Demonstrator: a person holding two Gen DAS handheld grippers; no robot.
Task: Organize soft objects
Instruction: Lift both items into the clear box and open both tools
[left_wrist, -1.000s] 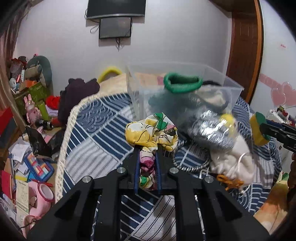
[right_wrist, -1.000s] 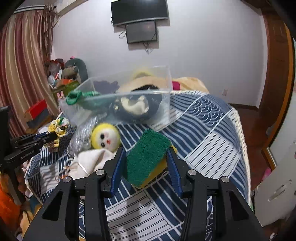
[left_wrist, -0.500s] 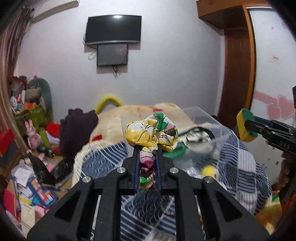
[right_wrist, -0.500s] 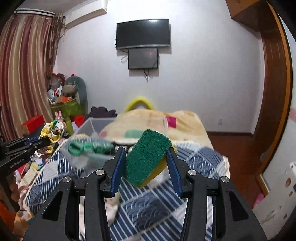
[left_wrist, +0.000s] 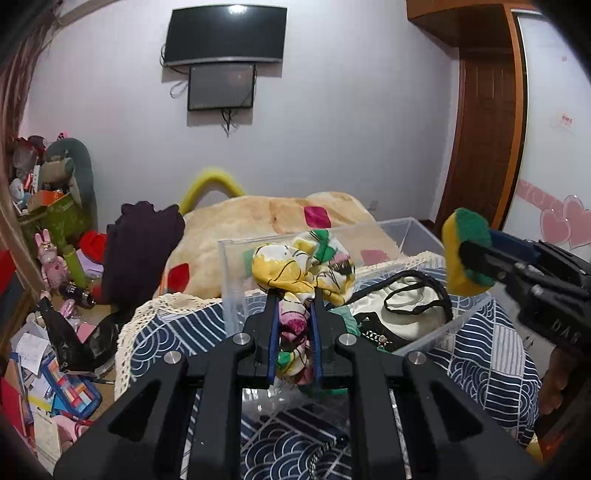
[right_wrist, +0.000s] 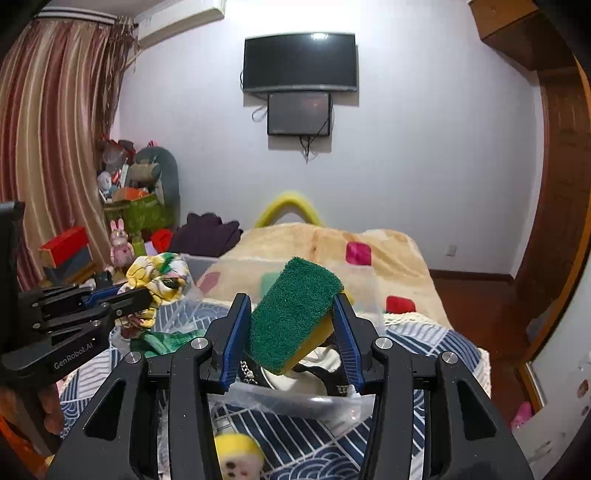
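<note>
My left gripper (left_wrist: 292, 295) is shut on a yellow, green and white floral cloth (left_wrist: 301, 266) and holds it over the near edge of a clear plastic bin (left_wrist: 232, 273). My right gripper (right_wrist: 291, 299) is shut on a green and yellow sponge (right_wrist: 291, 314) and holds it above the same bin (right_wrist: 295, 400). The sponge also shows in the left wrist view (left_wrist: 463, 254), over the bin's right side. The cloth shows in the right wrist view (right_wrist: 159, 277) at the left. The bin holds a white pouch with black straps (left_wrist: 406, 314) and a green cloth (right_wrist: 162, 339).
The bin stands on a blue patterned bedspread (left_wrist: 491, 354). A yellow-headed doll (right_wrist: 238, 456) lies in front of the bin. A beige blanket (left_wrist: 266, 218) and a dark garment (left_wrist: 140, 251) lie behind. Clutter covers the floor at left (left_wrist: 55, 369).
Both grippers have risen from low by the bin's front and now hold the cloth and the sponge above the bin. Both stayed shut on their objects.
</note>
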